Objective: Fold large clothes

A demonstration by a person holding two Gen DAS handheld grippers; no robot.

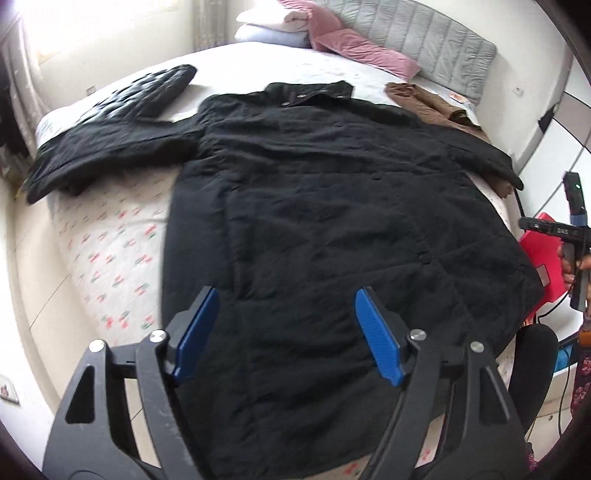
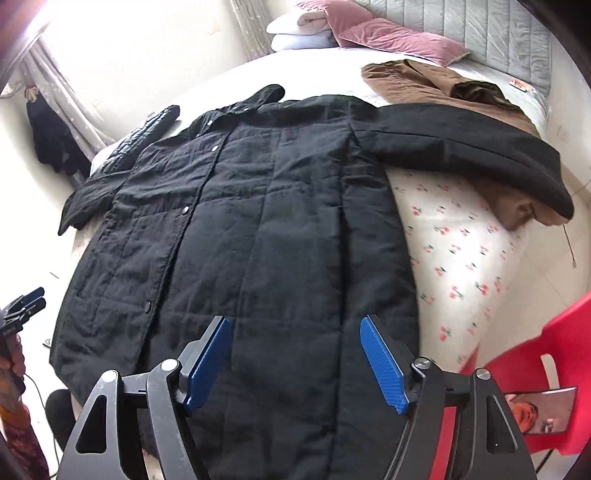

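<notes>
The long black quilted snap-front coat [image 2: 240, 236] lies face-up and spread flat on the white bed with the small floral-print sheet [image 2: 461, 258], collar toward the grey padded headboard [image 1: 436, 44], hem hanging over the near edge. Both sleeves are out to the sides: the coat's left-hand sleeve [image 1: 107, 151] rests on bare sheet, the right-hand sleeve [image 2: 472, 155] lies across a brown padded jacket [image 2: 424, 88]. The left gripper [image 1: 286, 332] and the right gripper [image 2: 295, 360] hover above the hem, each with its blue-padded jaws apart and nothing between them; no cloth is held.

Judged step: first fold of the spread coat. To do it well, each sleeve is probably best taken near the cuff, pinching the full padded thickness, and laid straight across the chest so the side edges run parallel. The right-hand sleeve must be lifted clear of the brown jacket, or that garment may be dragged along. The hanging hem should come onto the mattress before folding lengthwise, since its weight may pull the coat off the edge.

Surroundings: a second black quilted garment [image 1: 147, 92] near the left sleeve, pink velvet pillows [image 1: 365, 51] and folded white bedding [image 1: 273, 22] at the head, a red plastic chair [image 2: 535, 339] close beside the right gripper, limiting its swing.
</notes>
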